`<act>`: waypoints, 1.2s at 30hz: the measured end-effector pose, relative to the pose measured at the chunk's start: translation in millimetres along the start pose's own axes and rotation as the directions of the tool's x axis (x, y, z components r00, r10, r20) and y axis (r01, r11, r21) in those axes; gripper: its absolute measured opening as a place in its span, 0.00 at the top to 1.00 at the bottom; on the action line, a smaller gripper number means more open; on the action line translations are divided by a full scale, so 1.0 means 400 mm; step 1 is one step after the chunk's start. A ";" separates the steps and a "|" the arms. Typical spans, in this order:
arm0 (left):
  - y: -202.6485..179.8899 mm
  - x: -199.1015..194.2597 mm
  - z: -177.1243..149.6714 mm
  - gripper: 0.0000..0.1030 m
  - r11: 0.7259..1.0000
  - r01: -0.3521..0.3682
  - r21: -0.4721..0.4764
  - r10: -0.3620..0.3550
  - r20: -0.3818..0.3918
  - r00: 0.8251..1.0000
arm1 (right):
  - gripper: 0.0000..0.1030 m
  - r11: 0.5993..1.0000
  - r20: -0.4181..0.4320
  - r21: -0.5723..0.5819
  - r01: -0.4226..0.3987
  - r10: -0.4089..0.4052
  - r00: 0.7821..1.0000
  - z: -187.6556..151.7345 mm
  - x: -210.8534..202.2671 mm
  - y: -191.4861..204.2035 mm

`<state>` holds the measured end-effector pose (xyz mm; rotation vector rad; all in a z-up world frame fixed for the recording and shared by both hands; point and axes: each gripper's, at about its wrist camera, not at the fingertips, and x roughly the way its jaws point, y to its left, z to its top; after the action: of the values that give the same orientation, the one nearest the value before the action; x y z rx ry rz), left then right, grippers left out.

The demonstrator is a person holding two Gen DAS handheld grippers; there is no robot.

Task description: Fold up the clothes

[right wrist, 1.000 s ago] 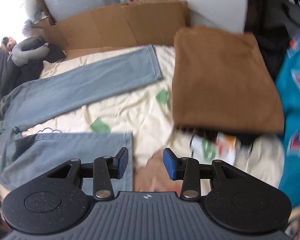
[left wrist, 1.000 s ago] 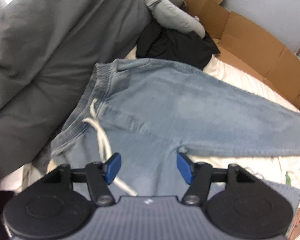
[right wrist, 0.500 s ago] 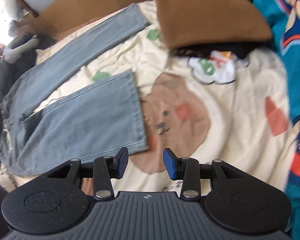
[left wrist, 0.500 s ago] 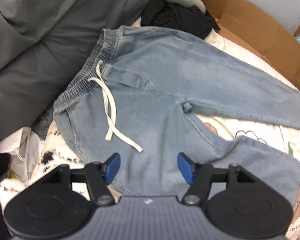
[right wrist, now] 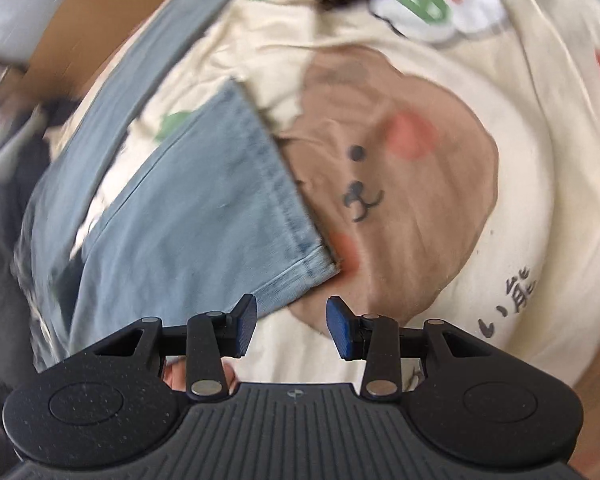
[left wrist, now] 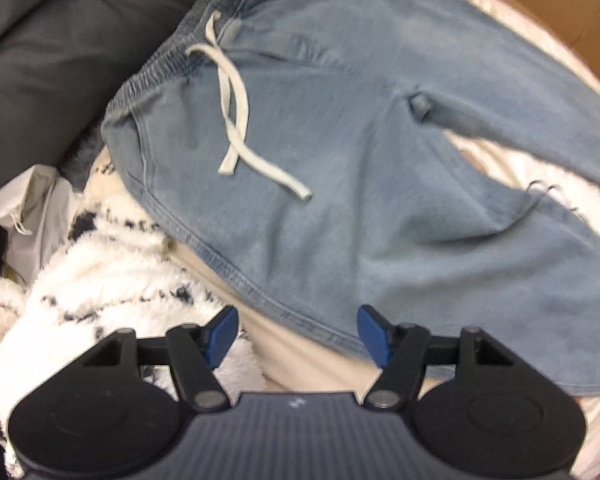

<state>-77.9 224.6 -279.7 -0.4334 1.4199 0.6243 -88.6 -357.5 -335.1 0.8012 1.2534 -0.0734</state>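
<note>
A cream bedsheet (right wrist: 512,168) printed with a brown cartoon bear face (right wrist: 400,168) covers the bed. Grey bedding (left wrist: 60,40) and brown cardboard (left wrist: 556,4) border it; a fluffy white, black-flecked blanket (left wrist: 100,280), perhaps, lies nearby.

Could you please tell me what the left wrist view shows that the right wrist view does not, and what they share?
Only the left wrist view shows the waistband, white drawstring and fluffy white blanket. Only the right wrist view shows the leg hem and the bear print on the cream sheet. Both show the light blue jeans, each over open jaws.
</note>
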 end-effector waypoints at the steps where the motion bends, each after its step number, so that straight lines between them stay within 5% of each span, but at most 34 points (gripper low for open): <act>1: 0.005 0.011 0.001 0.34 1.000 -0.007 0.000 0.007 -0.007 1.000 | 0.56 1.000 -0.003 0.012 -0.005 0.006 1.000 0.001 0.015 -0.008; 9: 0.049 0.050 -0.003 0.32 0.999 -0.045 -0.003 0.045 -0.033 0.998 | 0.56 0.986 0.028 0.132 -0.107 0.104 0.994 0.003 0.090 -0.071; 20: 0.030 0.078 -0.037 0.32 0.998 -0.047 0.030 0.048 -0.025 0.999 | 0.56 0.931 0.054 0.129 -0.342 0.338 0.940 0.032 0.081 -0.110; 24: 0.022 0.090 -0.044 0.31 0.999 -0.041 0.013 0.042 -0.025 0.999 | 0.56 0.917 0.072 0.128 -0.377 0.370 0.926 0.040 0.085 -0.114; 36: 0.055 0.122 -0.011 0.39 0.994 -0.029 -0.104 0.027 -0.017 0.999 | 0.76 0.933 -0.006 0.082 -0.350 0.352 0.936 0.094 0.166 -0.066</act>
<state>-93.4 245.4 -326.8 -0.5027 1.4146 0.7213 -47.1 -374.1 -402.2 1.0876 1.1146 0.1766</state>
